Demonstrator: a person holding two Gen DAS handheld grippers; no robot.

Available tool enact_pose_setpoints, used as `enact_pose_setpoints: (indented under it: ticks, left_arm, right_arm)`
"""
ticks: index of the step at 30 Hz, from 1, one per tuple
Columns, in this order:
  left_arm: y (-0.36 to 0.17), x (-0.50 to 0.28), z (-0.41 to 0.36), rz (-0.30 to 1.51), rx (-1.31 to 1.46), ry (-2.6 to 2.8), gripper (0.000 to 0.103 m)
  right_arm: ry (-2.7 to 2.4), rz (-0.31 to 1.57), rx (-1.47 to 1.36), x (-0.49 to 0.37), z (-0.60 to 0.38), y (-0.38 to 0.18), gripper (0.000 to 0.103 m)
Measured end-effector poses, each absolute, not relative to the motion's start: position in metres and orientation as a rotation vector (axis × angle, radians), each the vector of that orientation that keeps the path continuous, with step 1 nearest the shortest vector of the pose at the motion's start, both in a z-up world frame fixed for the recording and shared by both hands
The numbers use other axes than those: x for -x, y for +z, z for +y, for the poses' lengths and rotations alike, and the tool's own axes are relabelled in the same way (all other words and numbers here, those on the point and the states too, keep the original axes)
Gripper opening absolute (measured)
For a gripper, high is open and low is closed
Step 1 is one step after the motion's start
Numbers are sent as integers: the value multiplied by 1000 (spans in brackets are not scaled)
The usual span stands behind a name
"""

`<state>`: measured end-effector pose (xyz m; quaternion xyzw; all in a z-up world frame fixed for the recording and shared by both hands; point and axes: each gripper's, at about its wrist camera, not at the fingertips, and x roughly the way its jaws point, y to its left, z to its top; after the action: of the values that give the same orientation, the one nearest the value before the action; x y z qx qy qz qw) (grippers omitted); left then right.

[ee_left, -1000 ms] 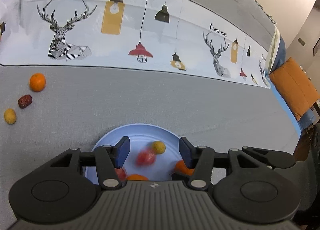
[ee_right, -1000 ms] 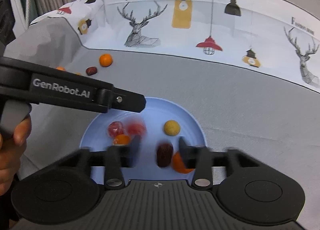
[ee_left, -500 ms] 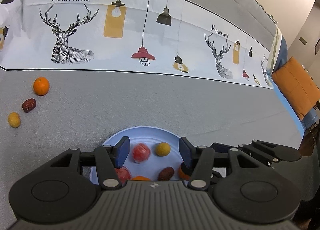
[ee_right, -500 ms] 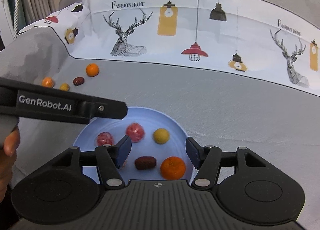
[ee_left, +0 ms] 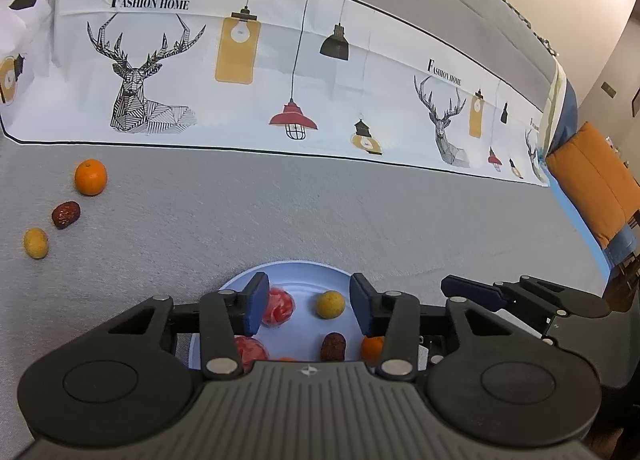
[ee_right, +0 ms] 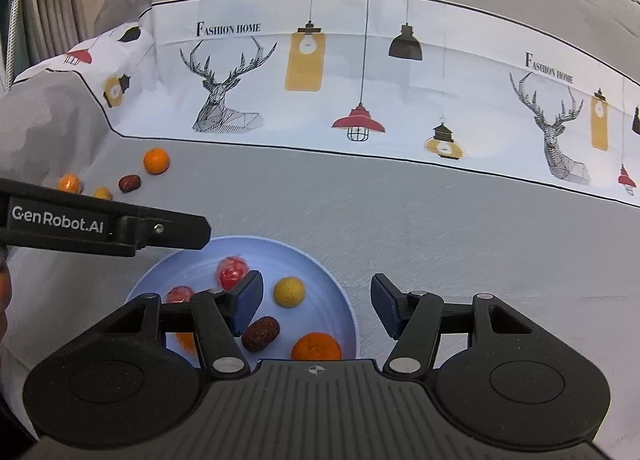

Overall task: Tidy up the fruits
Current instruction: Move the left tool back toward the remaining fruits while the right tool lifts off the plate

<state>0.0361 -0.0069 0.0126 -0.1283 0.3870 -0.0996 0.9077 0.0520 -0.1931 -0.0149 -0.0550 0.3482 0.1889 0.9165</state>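
A light blue plate [ee_right: 332,280] [ee_left: 304,270] lies on the grey cloth. It holds two red fruits [ee_right: 231,271], a yellow fruit [ee_right: 289,291], a dark red date [ee_right: 260,333], an orange [ee_right: 316,346] and another orange piece partly hidden. My left gripper [ee_left: 305,306] is open and empty just above the plate's near side. My right gripper [ee_right: 316,304] is open and empty above the plate's right side. Loose on the cloth at far left are an orange [ee_left: 91,176], a date [ee_left: 66,214] and a yellow fruit [ee_left: 36,243].
A white printed cloth with deer and lamps [ee_left: 240,72] runs along the back. An orange cushion [ee_left: 592,184] sits at the far right. In the right wrist view another small orange fruit [ee_right: 69,183] lies far left, and the left gripper's body [ee_right: 100,226] crosses the plate's left edge.
A red fruit and a date dropped onto the plate and settled. Both grippers have pulled back and up from the plate, jaws open; the right gripper opened wider.
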Motion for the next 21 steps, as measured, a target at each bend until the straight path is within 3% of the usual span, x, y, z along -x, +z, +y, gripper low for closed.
enact_pose_setpoints:
  ticks: [3, 9, 13, 16, 21]
  left_arm:
    - [14, -37, -6, 794, 259, -197, 48]
    - [15, -37, -3, 788, 257, -162, 34]
    - [17, -37, 0, 780, 246, -140, 23]
    - [17, -38, 2, 781, 248, -130, 21]
    - [18, -38, 7, 781, 255, -121, 21]
  right_arm:
    - [387, 711, 114, -52, -193, -15, 62]
    - [384, 701, 112, -50, -193, -14, 59]
    - [387, 703, 108, -51, -192, -14, 49]
    - [393, 708, 91, -53, -193, -15, 40]
    - [400, 714, 73, -54, -193, -14, 33]
